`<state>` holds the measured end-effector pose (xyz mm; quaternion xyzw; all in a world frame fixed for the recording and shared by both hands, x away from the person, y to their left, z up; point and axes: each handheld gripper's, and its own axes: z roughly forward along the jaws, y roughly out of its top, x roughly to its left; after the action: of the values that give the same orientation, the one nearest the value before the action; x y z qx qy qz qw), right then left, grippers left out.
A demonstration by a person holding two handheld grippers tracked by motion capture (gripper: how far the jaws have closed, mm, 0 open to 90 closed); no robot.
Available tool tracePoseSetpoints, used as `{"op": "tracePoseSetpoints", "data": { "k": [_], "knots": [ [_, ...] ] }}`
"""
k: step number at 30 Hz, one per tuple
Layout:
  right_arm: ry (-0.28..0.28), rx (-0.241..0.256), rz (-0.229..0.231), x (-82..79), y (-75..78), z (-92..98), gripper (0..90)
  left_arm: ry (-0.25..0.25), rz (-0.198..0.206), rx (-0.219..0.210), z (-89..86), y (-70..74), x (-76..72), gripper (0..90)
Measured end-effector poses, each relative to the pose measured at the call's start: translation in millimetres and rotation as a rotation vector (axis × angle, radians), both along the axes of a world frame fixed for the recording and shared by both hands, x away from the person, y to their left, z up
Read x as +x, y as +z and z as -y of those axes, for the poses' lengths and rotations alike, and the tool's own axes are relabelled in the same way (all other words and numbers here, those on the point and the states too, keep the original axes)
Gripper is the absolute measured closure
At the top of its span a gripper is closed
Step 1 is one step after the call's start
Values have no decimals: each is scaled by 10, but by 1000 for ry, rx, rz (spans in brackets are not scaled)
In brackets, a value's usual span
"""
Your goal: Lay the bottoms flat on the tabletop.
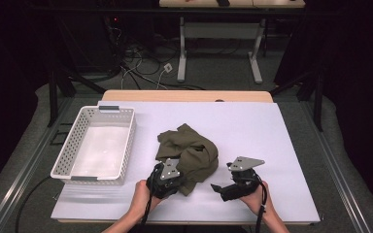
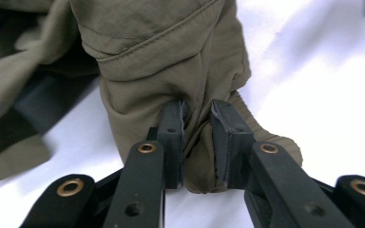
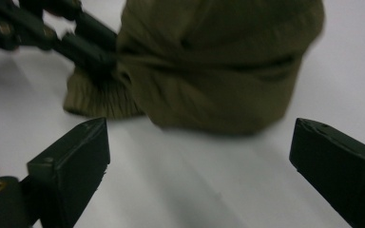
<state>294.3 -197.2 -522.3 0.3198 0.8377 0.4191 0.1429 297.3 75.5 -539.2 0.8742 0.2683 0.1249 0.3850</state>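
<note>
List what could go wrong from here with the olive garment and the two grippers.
1. The left gripper pinches just a thin fold at the edge of the crumpled olive-green fabric garment; lifted, the fold may slip out from between the jaws.
2. The right gripper is open with nothing between its jaws, apart from the cloth, so one grip would bear the whole bundle, which may sag and drag.
3. The white perforated plastic basket sits to the left; trailing cloth could catch its rim.

No readable text anywhere.
</note>
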Motion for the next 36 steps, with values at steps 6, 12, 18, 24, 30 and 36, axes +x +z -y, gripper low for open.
{"op": "tracePoseSetpoints", "data": {
  "k": [6, 12, 18, 24, 30, 36],
  "knots": [
    [-1, 20, 25, 153, 155, -304, 121, -16, -8, -34, 77, -23, -77, 757],
    [-84, -90, 52, 219, 124, -475, 268, -48, -13, -58, 147, -37, -129, 758],
    [-116, -112, 35, 239, -11, -413, 633, -84, -10, -68, 94, -27, -90, 623],
    [-131, -125, 41, 235, -50, -401, 841, -77, 10, -60, 44, 16, -92, 400],
    [-143, -128, 66, 215, -41, -349, 900, -13, 24, -79, -75, 82, -61, 287],
    [-160, -110, 71, 192, 4, -283, 768, 40, -40, -75, -156, 33, 54, 184]
  ]
}}
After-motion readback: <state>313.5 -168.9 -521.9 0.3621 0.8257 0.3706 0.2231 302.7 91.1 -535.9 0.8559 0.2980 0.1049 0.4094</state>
